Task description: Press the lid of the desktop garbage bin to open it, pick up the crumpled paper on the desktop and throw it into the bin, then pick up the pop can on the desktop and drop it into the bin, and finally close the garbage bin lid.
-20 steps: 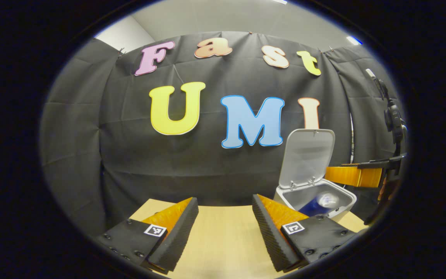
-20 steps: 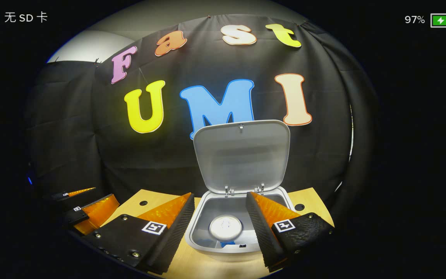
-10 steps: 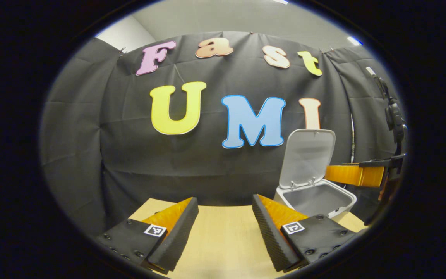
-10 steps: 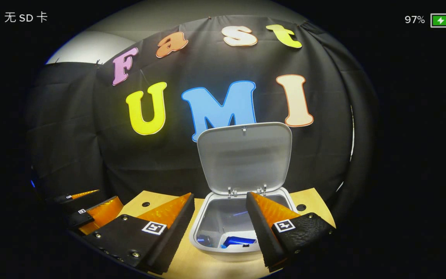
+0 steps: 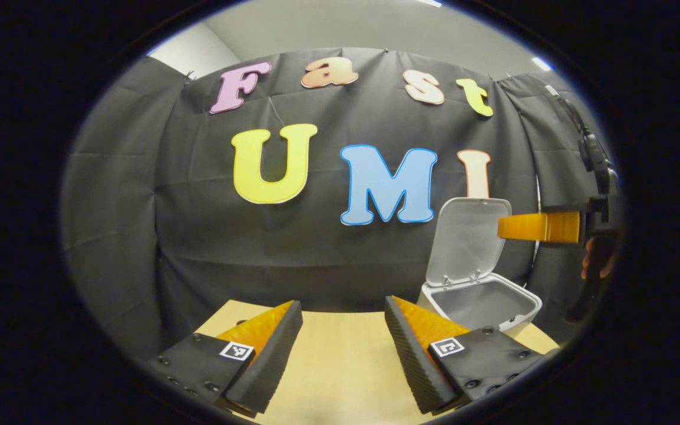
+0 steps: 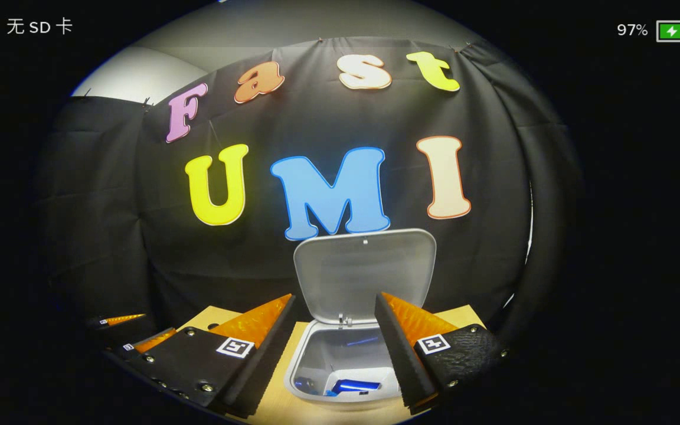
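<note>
The white desktop bin (image 5: 481,302) stands at the table's right end with its lid (image 5: 468,239) upright and open. My left gripper (image 5: 343,348) hovers open and empty over the wooden table (image 5: 340,372), left of the bin. Held by a hand (image 5: 597,262), my right gripper (image 5: 511,226) hangs above the bin beside the lid. In the right gripper view, my right gripper (image 6: 334,348) is open and empty over the bin (image 6: 340,360), just in front of the raised lid (image 6: 363,274). The blue pop can (image 6: 355,386) lies on its side at the bin's bottom.
The black cloth wall rises close behind the table's far edge. My left gripper (image 6: 139,332) appears low at the left of the right gripper view. A cable hole (image 6: 213,325) marks the tabletop behind my finger.
The pop can, seen upright in the bin's mouth a second ago, has dropped and now lies at the bottom. My right gripper has risen, still open. The left gripper has stayed put.
</note>
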Available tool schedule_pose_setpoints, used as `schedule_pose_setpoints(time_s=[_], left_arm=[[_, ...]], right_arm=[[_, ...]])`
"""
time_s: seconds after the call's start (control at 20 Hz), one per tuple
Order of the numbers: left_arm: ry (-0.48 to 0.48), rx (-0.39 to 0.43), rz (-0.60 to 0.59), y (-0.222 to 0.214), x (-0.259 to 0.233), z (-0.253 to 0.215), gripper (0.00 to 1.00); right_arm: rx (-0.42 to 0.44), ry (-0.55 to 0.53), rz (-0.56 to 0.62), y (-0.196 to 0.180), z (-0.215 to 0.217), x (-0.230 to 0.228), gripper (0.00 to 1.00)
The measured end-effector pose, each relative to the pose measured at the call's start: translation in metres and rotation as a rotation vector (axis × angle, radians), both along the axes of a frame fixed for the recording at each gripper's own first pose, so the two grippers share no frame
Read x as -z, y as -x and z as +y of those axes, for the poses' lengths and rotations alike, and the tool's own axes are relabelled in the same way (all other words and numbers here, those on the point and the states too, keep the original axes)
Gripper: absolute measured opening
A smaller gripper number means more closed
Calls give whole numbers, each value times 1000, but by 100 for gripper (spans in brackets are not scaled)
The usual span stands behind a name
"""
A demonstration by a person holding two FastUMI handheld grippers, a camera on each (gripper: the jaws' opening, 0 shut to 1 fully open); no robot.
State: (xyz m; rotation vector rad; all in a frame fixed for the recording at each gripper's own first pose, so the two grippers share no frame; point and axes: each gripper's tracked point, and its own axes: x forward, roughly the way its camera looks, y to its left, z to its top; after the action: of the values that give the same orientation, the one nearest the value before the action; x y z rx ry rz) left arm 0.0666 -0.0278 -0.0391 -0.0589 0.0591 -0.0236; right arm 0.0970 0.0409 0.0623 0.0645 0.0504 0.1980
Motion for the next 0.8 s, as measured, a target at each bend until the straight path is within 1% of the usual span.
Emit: schedule_pose_setpoints(time_s=[0.15,0.25,0.3,0.35,0.4,0.45,0.55,0.6,0.75,0.8], left_arm=[[3,-6,2,-1,-1,2,95],[-4,-12,-1,-4,0,4,93],[-7,-14,-4,-5,0,3,95],[-5,-14,-6,-8,-2,2,95],[-1,-13,-6,-11,-1,2,92],[4,-10,-4,-13,0,0,92],[10,-5,1,-18,2,-1,91],[10,-6,1,-19,1,0,95],[9,-15,5,-21,3,4,92],[10,-19,10,-23,3,6,93]], right_arm=[[16,30,-46,-12,0,-23,86],[31,47,-77,-20,-1,-39,86],[39,51,-91,-25,-2,-45,86],[45,53,-103,-30,-3,-52,85],[54,58,-114,-36,-4,-58,85],[64,64,-125,-42,-7,-62,85],[81,75,-132,-54,-10,-66,85],[85,78,-131,-60,-11,-67,85],[108,98,-122,-79,-16,-63,85],[118,106,-114,-85,-19,-60,85]])
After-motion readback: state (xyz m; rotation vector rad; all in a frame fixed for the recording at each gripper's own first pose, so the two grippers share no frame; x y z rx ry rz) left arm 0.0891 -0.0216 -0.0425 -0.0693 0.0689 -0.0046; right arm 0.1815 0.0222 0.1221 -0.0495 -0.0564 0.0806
